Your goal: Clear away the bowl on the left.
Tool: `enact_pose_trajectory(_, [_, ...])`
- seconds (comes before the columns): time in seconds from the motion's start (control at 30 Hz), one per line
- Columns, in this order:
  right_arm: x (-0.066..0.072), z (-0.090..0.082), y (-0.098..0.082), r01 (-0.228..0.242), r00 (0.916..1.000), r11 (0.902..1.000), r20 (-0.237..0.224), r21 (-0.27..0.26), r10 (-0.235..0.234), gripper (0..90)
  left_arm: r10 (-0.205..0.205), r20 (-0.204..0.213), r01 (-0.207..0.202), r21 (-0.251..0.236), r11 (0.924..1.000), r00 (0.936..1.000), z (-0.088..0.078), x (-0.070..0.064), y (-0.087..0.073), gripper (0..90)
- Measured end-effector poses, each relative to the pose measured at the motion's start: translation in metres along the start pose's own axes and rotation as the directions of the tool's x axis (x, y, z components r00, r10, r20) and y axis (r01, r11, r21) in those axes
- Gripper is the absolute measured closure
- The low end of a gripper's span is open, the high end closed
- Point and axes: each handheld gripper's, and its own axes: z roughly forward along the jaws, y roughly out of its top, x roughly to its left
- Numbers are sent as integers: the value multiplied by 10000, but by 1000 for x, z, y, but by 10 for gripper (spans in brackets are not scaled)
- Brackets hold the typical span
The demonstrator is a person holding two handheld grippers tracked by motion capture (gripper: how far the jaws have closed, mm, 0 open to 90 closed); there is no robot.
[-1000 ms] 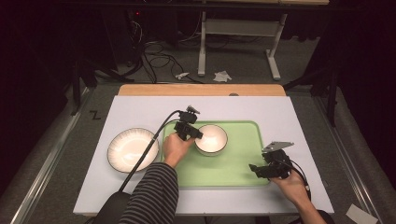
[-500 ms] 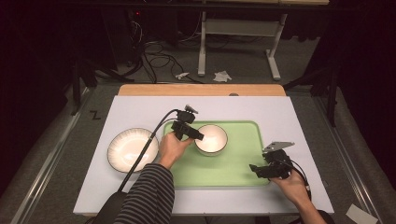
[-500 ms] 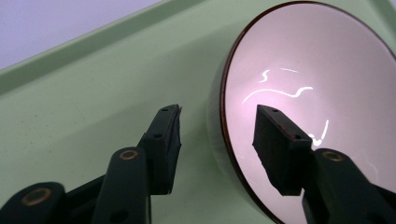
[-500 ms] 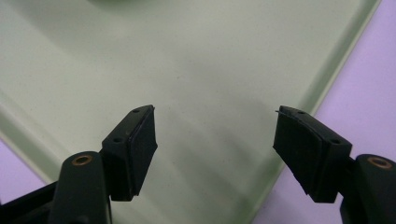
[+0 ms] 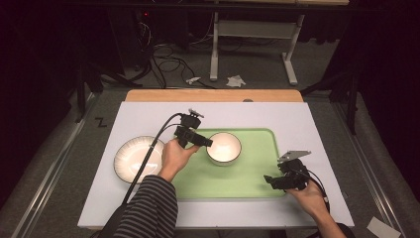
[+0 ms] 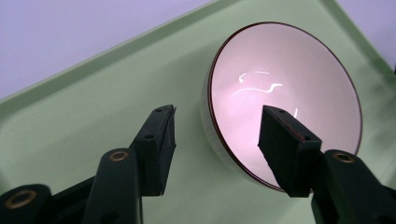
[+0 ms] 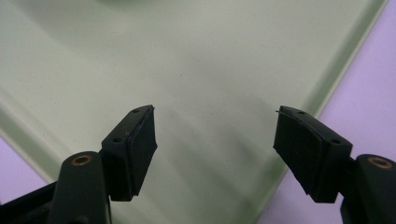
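Bowl (image 5: 224,147) sits on the green tray (image 5: 247,173). My left gripper (image 6: 217,135) has just been opening; its jaws straddle the rim, pads clear. Right gripper (image 7: 215,140) gapes empty over the tray corner. Risk: lifting away carelessly, the inner pad could snag the rim and tip the bowl.

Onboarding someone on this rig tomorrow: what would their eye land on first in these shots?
Probably the green tray mid-table, with the small white bowl sitting in its far left part. The left gripper hangs at that bowl's rim, its jaws just opened and straddling the rim without pressing it. A larger ribbed bowl sits off the tray to the left; the right gripper waits open over the tray's near right corner.
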Motion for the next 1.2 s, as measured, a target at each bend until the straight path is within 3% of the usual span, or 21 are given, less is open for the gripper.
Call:
enact_pose_trajectory(0.33, [1,-1,0,-70,10000,10000,-55,-43,69,307,101,101,-98,-322,9994,9999,-19,4,1,448])
enact_pose_trajectory(0.93, [1,1,1,11,10000,10000,-66,-6,-12,308,-231,216,248,-796,9965,9995,-58,24,3,439])
enact_pose_trajectory(1.03, [1,1,1,50,9999,10000,-100,8,-50,308,-331,219,349,-879,9955,9992,-63,26,2,437])
enact_pose_trajectory(1.07, [1,1,1,-30,9999,10000,-108,37,31,308,-746,-10,740,-1207,9899,9972,-62,25,2,436])
enact_pose_trajectory(1.1, [1,1,1,-23,9999,10000,-98,62,24,308,-897,22,891,-1361,9867,9960,-63,25,1,436])
enact_pose_trajectory(1.2, [1,1,1,41,9999,10000,-116,50,-40,308,-1043,117,1048,-1518,9828,9945,-66,25,0,434])
